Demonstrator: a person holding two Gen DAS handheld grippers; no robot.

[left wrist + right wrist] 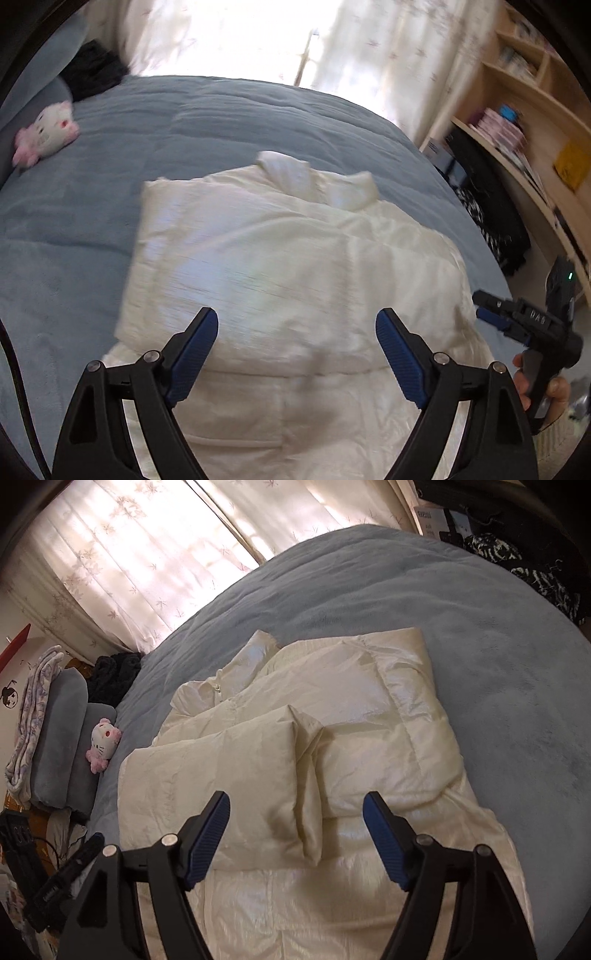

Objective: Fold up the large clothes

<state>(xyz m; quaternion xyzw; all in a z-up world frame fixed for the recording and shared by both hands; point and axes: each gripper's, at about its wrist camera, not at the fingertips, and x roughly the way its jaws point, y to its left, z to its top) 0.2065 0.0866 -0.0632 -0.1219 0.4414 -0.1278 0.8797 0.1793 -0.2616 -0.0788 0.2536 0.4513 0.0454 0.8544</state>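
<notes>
Right wrist view shows the blue bed carrying the cream puffer jacket near its middle, both sleeves folded in. My left gripper and right gripper hang above it, 2 fingers each spread wide, grasping nothing.

A: What is the left gripper doing?

B: Its two blue fingers are spread far apart, and nothing sits between them.

A: And the right gripper?

B: The same. Its fingers are wide apart too, with nothing in them.

A: Can each one see the other?

B: Yes. The left camera shows the right gripper off to its right side, with a hand wrapped around the handle (only a few fingers show). The right camera shows the left gripper low on its left.
</notes>
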